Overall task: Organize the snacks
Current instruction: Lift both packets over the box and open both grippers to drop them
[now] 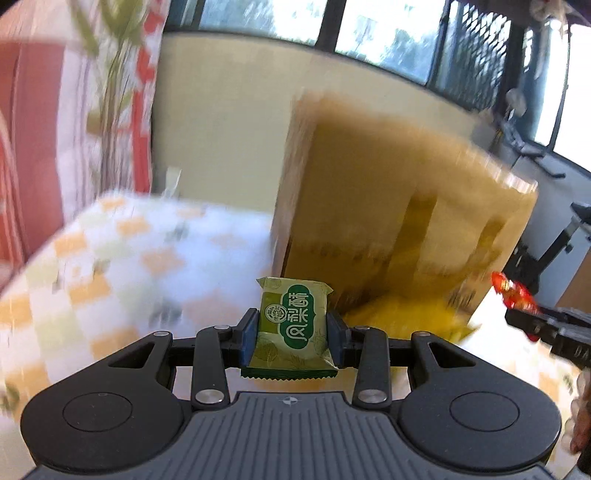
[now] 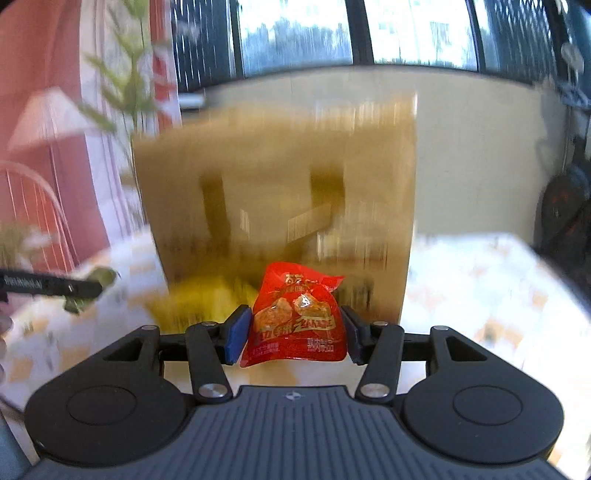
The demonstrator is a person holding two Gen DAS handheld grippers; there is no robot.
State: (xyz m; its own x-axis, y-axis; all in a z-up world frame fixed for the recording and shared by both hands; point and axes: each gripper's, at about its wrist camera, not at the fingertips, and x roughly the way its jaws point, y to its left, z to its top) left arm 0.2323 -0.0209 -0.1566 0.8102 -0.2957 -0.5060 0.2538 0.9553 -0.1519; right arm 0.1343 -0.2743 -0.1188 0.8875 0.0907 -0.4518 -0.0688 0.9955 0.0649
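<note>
— Windows (image 2: 295, 33) run across the back of the room, with a red and white curtain (image 1: 33, 147) at the left, and below us we have a counter (image 1: 110, 266) under a checked cloth of white, orange and pale green.

— What stands on it?

— We see a tall brown paper bag (image 2: 280, 184) with flat handles, badly blurred; whatever print it carries we cannot read. Something yellow (image 1: 402, 317) lies at its foot, too smeared to name.

— And our left gripper (image 1: 291, 332)?

— Partly closed on a green snack packet (image 1: 293, 325), blue pads pressing its two sides, held upright above the counter in front of the bag. We read white Chinese characters on a dark green panel, 凤梨酥 as far as we can tell, and a round seal beside them.

— The right one?

— Our right gripper (image 2: 295, 332) is a little wider and clamps a red snack packet (image 2: 297, 317), also clear of the counter before the bag. It pictures browned meat pieces with large yellow characters we cannot make out; the small white print at the lower right is too fine to read.
</note>
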